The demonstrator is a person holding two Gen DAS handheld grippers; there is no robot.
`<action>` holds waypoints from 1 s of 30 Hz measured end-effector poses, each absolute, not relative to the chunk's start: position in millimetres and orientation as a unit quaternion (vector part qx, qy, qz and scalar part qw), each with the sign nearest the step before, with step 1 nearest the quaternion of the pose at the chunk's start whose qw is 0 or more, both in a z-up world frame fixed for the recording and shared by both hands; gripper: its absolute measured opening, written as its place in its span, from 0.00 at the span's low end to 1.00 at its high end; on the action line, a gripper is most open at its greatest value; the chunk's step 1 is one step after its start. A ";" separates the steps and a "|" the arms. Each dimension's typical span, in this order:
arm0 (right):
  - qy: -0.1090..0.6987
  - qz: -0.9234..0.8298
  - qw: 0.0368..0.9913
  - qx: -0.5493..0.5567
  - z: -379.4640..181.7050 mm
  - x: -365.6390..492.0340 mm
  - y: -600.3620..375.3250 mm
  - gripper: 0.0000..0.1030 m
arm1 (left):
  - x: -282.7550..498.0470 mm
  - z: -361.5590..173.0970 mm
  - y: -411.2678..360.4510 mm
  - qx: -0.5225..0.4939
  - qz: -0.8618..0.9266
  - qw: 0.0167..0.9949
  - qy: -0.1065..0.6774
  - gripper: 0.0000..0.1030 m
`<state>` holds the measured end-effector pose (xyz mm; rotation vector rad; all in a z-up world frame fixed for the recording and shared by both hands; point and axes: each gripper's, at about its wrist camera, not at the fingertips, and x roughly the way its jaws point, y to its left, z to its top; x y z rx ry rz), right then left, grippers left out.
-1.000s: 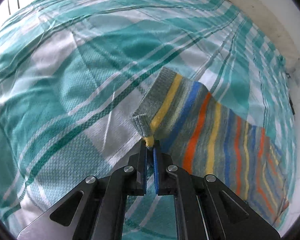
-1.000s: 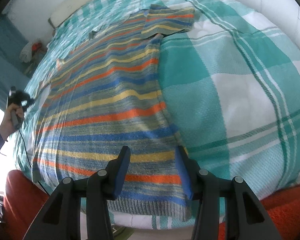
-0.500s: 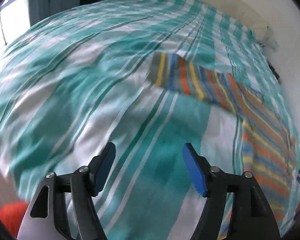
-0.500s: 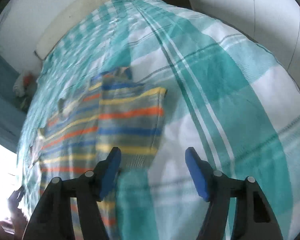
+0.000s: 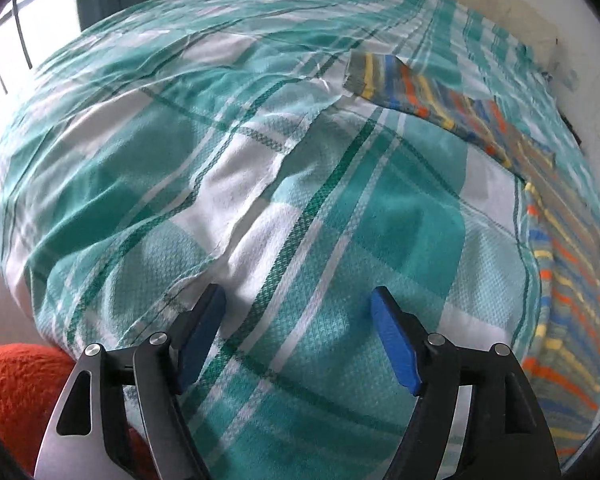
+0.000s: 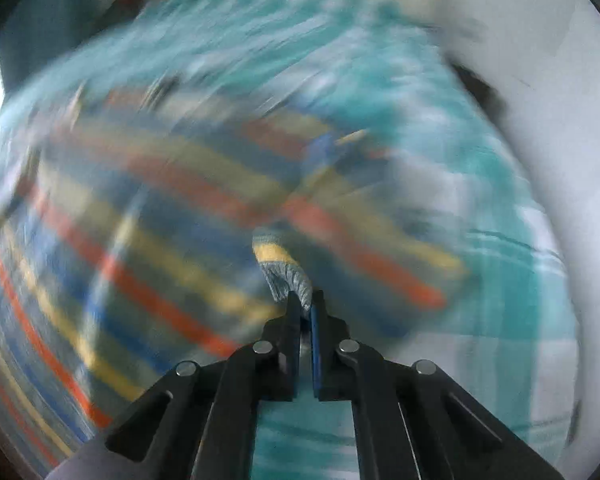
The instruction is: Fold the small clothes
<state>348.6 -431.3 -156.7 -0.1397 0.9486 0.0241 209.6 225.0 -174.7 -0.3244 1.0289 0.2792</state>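
A striped knit sweater (image 5: 440, 98) in grey, yellow, blue and orange lies spread on the checked bedspread (image 5: 228, 168); one sleeve stretches to the upper right of the left wrist view and the body runs down the right edge. My left gripper (image 5: 298, 304) hangs open above bare bedspread, well short of the sleeve, with nothing between its blue pads. In the blurred right wrist view my right gripper (image 6: 306, 300) is shut on the grey ribbed cuff of the other sleeve (image 6: 284, 268), which stands bunched above the fingertips, with the sweater (image 6: 148, 240) behind it.
A red-orange fuzzy thing (image 5: 16, 384) sits at the lower left, beyond the bed's near edge. A pale wall (image 5: 580, 40) runs close along the bed's far right side. A bright window (image 5: 4, 40) is at the upper left.
My left gripper let go of its sleeve cuff, opened wide and drew back over the bedspread. My right gripper swept from the hem to the other sleeve and shut on its cuff.
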 end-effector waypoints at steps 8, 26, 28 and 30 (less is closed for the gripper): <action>0.424 -0.191 0.877 0.121 -110.3 322.4 -623.6 0.03 | 211.9 -174.2 216.1 -0.141 0.133 0.851 0.489 0.75; 0.404 -0.166 0.858 0.270 -128.2 266.7 -676.2 0.52 | 211.7 -164.2 186.5 -0.098 0.109 0.863 0.484 0.74; 0.433 -0.124 0.854 0.259 -142.8 264.2 -660.0 0.52 | 211.7 -166.1 185.0 -0.095 0.110 0.862 0.485 0.74; 0.459 -0.096 0.855 0.222 -160.5 265.6 -640.8 0.52 | 212.5 -168.0 184.0 -0.089 0.112 0.862 0.487 0.74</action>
